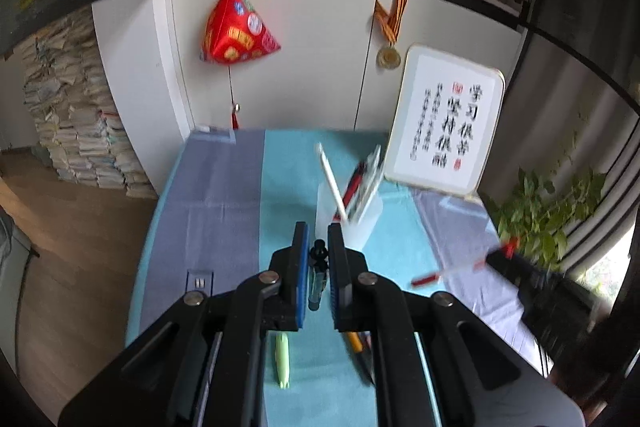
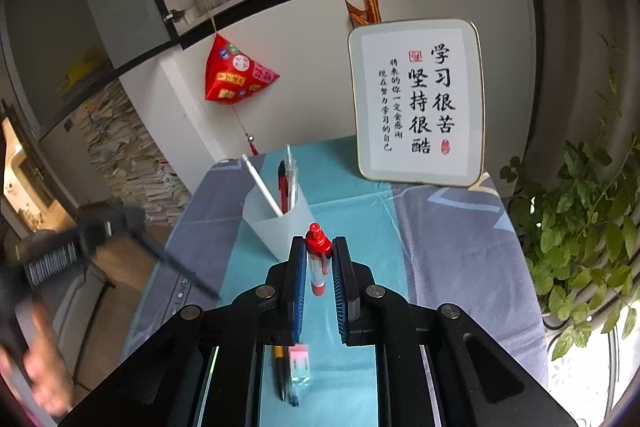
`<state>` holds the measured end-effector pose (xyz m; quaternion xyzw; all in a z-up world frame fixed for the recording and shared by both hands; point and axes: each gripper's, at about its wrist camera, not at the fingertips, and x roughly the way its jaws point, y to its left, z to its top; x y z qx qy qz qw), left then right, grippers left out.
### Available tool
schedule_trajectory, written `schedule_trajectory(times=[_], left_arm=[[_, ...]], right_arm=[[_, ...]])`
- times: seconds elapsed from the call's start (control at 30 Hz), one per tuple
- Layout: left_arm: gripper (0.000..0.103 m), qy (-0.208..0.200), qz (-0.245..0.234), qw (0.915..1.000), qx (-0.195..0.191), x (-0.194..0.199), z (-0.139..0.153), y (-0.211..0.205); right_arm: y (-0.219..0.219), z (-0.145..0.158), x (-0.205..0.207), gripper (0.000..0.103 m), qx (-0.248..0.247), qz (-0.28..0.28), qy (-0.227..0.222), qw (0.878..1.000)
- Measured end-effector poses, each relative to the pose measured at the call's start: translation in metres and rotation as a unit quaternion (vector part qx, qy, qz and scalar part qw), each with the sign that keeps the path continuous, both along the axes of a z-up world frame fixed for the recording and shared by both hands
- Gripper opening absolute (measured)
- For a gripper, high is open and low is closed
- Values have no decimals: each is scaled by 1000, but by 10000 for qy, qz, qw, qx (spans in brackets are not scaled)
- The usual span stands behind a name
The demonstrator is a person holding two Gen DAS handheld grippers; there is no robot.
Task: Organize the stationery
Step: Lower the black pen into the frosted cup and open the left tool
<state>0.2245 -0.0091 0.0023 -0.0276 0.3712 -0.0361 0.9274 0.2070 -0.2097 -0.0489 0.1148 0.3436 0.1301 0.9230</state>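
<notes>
Carrying pens clamped upright, the left gripper (image 1: pixel 319 247) with a black pen (image 1: pixel 317 275) and the right gripper (image 2: pixel 319 259) with a red pen (image 2: pixel 318 259) should tip them over the cup (image 2: pixel 280 223) at 11 o'clock.

In the left wrist view we cannot make out the pens in the holder (image 1: pixel 352 215); they are smeared by blur, as is the right gripper (image 1: pixel 496 259) with its red pen (image 1: pixel 432 277). In the right wrist view the left gripper (image 2: pixel 100 231) and hand (image 2: pixel 44 379) are blurred, and the yellow pen (image 2: pixel 280 367) is half hidden.
</notes>
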Motion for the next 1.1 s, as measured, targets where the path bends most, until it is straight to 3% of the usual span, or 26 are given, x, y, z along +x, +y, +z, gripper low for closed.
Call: schedule_trajectory(times=[0.23, 0.43, 0.73, 1.1], left_arm=[[7, -340, -29, 9994, -76, 30, 29, -8], [7, -531, -37, 9986, -15, 54, 38, -20], [7, -428, -45, 9988, 229, 84, 12, -32], [7, 51, -9, 9995, 318, 96, -32, -26]], right_arm=[[-10, -5, -2, 14, 56, -38, 28, 10000], [-17, -5, -2, 14, 66, -78, 14, 9999], [-23, -5, -1, 14, 114, -98, -70, 9999], [-18, -9, -2, 14, 173, -20, -64, 9998]])
